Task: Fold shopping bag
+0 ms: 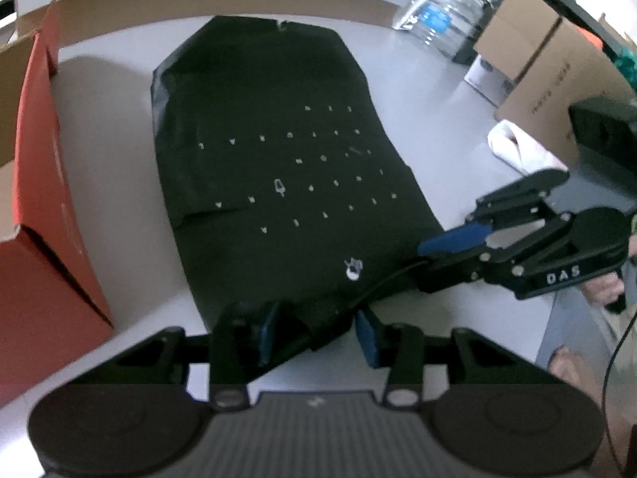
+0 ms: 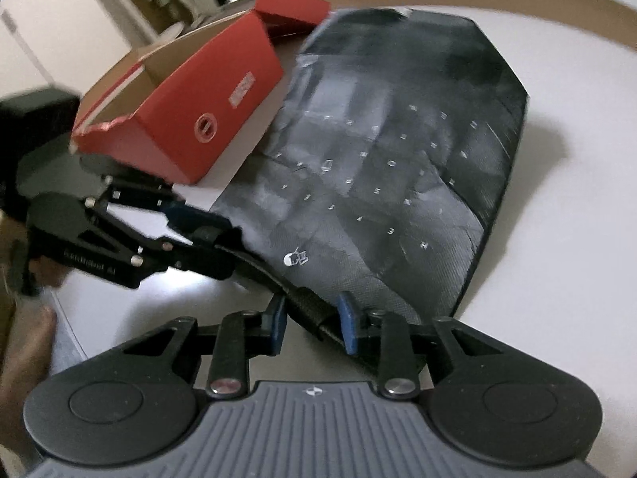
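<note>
The black shopping bag (image 1: pixel 274 167) is lying flat on the white table (image 1: pixel 430 91), printed side up, with a red cardboard box (image 1: pixel 43 207) just beside its left edge and brown cartons (image 1: pixel 557 63) and a water jug (image 1: pixel 446 12) at the far right. Both grippers are being worked at the bag's near edge. The left gripper (image 1: pixel 316 336) is being held over the near left corner, its blue pads (image 1: pixel 264 334) standing apart with a fold of dark fabric lying between them; whether the pads are actually pressing on it cannot be told from the blur. The right gripper (image 2: pixel 312 322) is being set astride the webbing handle strap (image 2: pixel 302 298), which is running between its pads (image 2: pixel 348 324); the gap is partly closed, yet a firm pinch cannot be confirmed either. From the left wrist view the right gripper is being seen at the near right corner, jaw tips on the hem. Judged step: near edge and handle are being gathered so the near part can be lifted and laid over toward the far end. To do it well, both pinches are best being made on fabric plus strap together, not strap alone, so the handle is being tucked inside the fold. The two hands should be lifted level and carried far together, keeping the edge taut and square. The box is crowding the left side, so snagging there is likely to be the risk.
</note>
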Action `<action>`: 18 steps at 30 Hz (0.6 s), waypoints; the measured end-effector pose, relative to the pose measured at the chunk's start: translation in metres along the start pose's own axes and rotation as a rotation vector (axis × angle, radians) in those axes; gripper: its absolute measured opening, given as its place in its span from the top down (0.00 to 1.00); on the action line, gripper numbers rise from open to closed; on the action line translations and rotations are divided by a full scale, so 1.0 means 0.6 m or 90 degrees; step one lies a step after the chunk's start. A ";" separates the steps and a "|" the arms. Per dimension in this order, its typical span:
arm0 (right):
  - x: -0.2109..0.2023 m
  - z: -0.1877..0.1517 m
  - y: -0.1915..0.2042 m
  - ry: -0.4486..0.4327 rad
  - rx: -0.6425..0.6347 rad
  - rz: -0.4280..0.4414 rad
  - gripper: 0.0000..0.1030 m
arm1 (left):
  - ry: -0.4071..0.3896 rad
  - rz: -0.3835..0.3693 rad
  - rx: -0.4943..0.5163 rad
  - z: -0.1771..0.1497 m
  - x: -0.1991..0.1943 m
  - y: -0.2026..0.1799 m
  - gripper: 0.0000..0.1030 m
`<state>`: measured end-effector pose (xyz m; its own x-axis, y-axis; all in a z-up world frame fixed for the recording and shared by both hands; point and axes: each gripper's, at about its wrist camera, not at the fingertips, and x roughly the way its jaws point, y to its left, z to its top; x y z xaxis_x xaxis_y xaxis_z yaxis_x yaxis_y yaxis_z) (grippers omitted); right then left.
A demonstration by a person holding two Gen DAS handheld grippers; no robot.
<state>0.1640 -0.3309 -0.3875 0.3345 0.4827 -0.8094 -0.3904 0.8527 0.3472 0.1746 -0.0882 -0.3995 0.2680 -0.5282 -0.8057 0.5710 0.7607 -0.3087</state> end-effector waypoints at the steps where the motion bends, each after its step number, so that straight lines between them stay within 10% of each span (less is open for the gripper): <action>1: 0.001 0.004 -0.007 0.005 0.018 0.008 0.70 | -0.004 -0.003 -0.003 0.001 -0.002 0.002 0.57; 18: 0.028 0.034 -0.018 0.044 0.068 0.013 0.71 | -0.070 0.048 0.058 0.021 -0.007 -0.014 0.64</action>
<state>0.1913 -0.3282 -0.3955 0.2662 0.4883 -0.8311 -0.3014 0.8611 0.4094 0.1787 -0.0972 -0.3871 0.3929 -0.5128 -0.7633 0.6126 0.7651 -0.1986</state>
